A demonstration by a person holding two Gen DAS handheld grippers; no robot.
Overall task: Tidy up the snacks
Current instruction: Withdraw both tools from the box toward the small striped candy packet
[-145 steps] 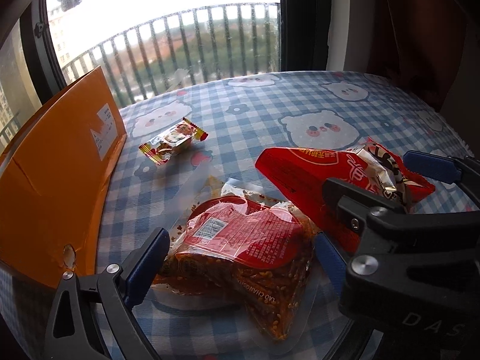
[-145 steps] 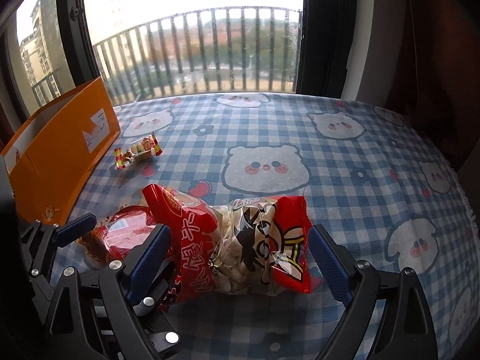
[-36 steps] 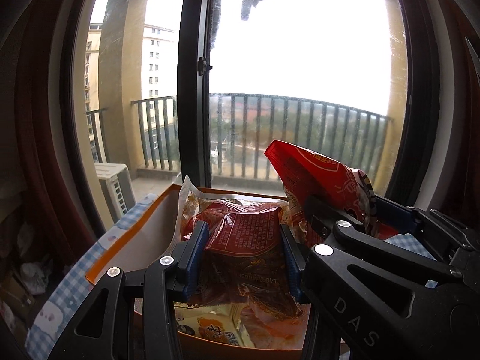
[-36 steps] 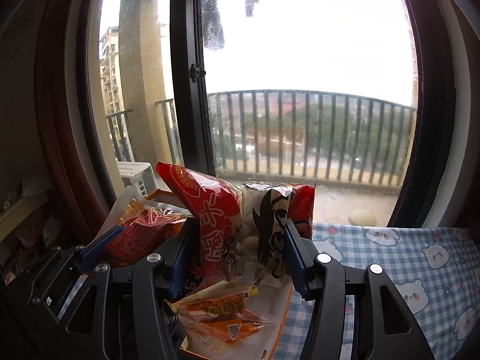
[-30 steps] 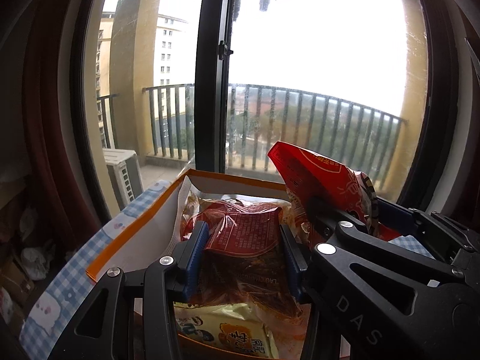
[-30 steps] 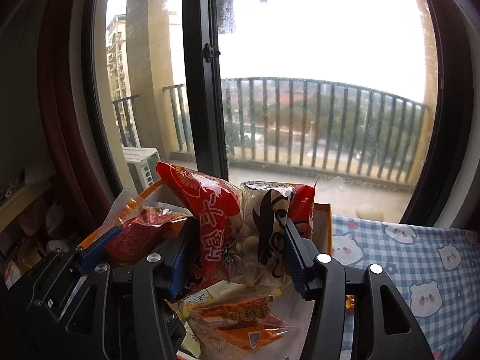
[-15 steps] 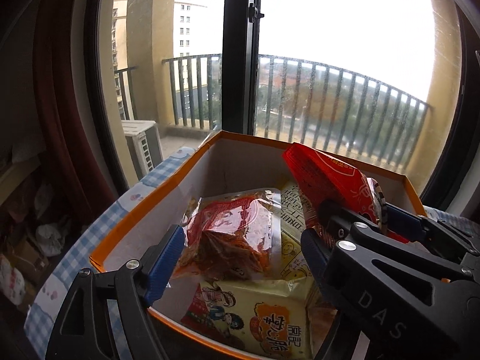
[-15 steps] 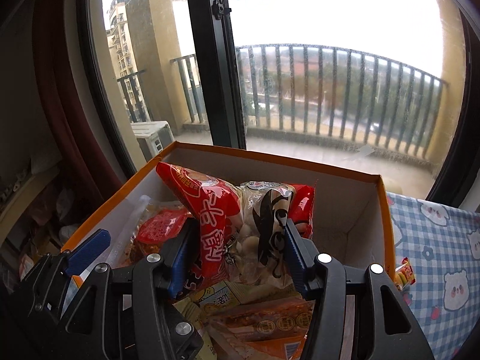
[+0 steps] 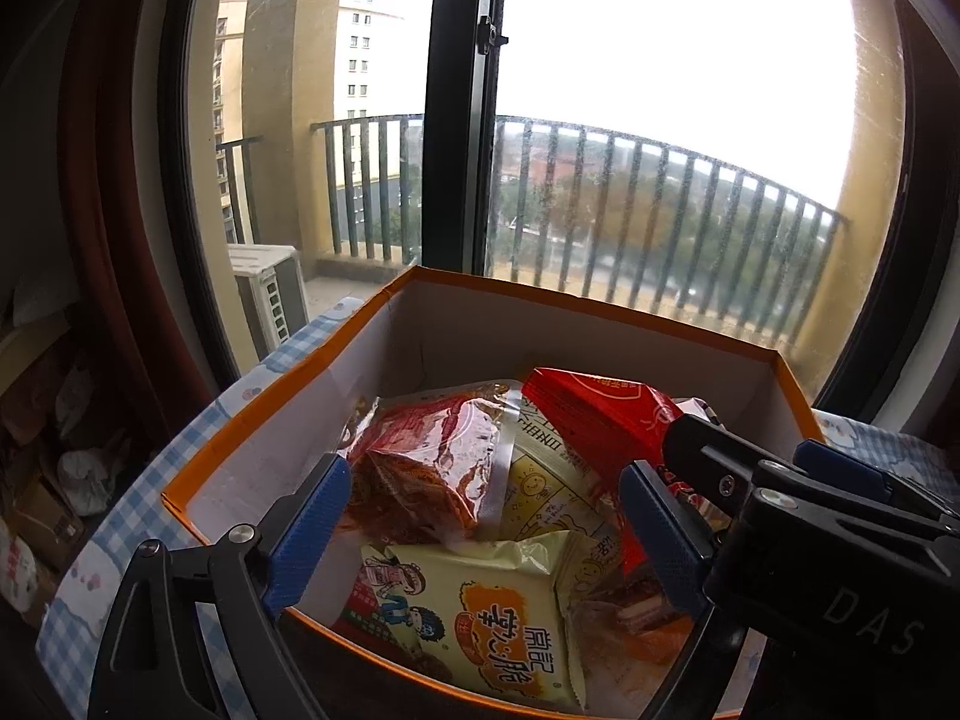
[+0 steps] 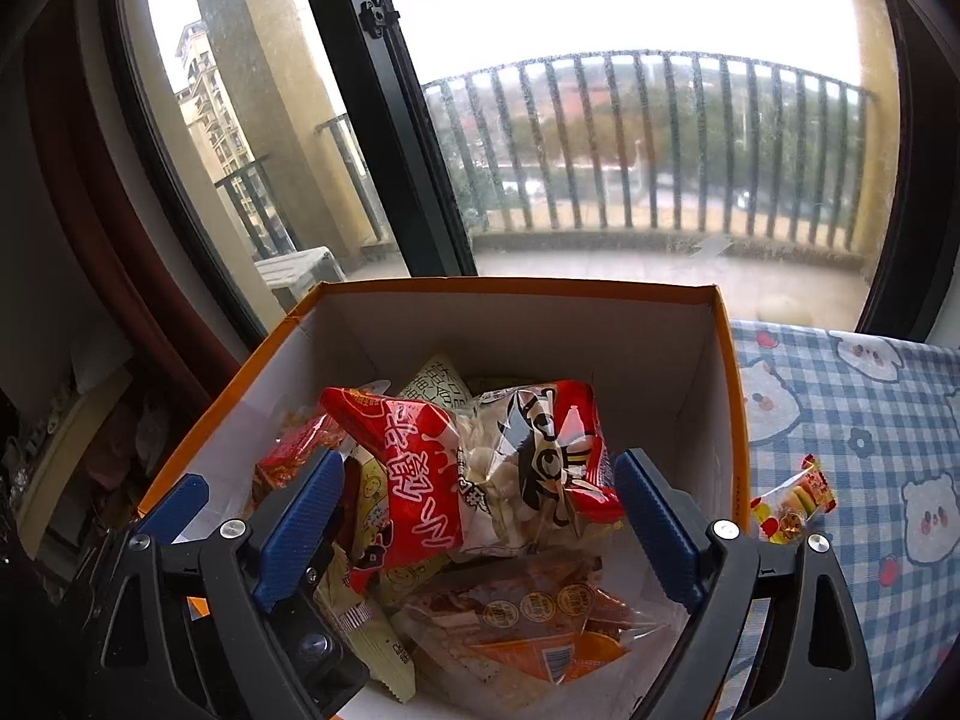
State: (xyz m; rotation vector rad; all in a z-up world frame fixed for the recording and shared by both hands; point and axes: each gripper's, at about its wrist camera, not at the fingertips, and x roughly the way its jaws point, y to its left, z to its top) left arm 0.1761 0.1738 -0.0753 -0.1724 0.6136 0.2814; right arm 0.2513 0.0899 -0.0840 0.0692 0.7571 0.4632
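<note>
Hovering over the box with both grippers' fingers just spread wide and empty, we see one candy at right, nearer the right gripper.

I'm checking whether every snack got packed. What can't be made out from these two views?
- Box floor: in both views the piled packets hide the bottom of the orange box and anything beneath.
- Red-and-white bag: in the left view the right gripper covers its lower right part.
- Table: only a strip beside the box shows, with one small candy packet; the rest is cut off by the frame edge.
</note>
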